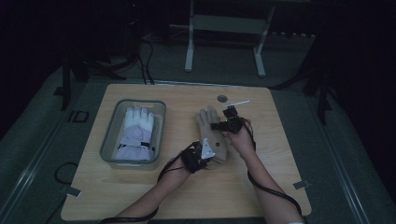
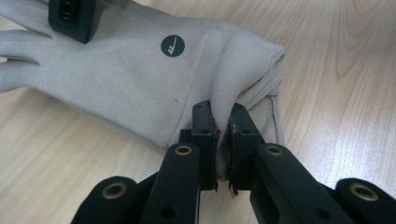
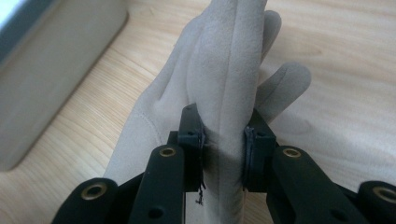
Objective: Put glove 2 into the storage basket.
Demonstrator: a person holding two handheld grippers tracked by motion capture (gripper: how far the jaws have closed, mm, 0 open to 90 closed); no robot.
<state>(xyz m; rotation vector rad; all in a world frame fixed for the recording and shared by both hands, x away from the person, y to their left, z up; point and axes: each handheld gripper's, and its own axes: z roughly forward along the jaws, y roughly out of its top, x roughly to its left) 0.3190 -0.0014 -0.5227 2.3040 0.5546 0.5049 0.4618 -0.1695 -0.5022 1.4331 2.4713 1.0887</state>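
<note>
**Beige glove pinched at both ends for a level lift**

Clamped at the cuff by the left gripper (image 2: pixel 222 135), jaws drawn nearly together on a thin fold of the beige glove (image 2: pixel 140 74). Clamped at the finger end by the right gripper (image 3: pixel 224 140), jaws set a little wider because of the thicker bunch of fabric between them. Held at two opposite ends, most likely so as to keep the glove stretched flat and stop it sagging or folding on the way up. Positioned right of centre on the wooden table (image 1: pixel 140 196), fingers pointing away from the person, just beside the grey bin (image 1: pixel 108 140). Already laid in that bin: a white and lilac glove (image 1: pixel 135 133), fingers likewise pointing away. Probably meant to join it there, hence the matching orientation and the two-point grip.
</note>
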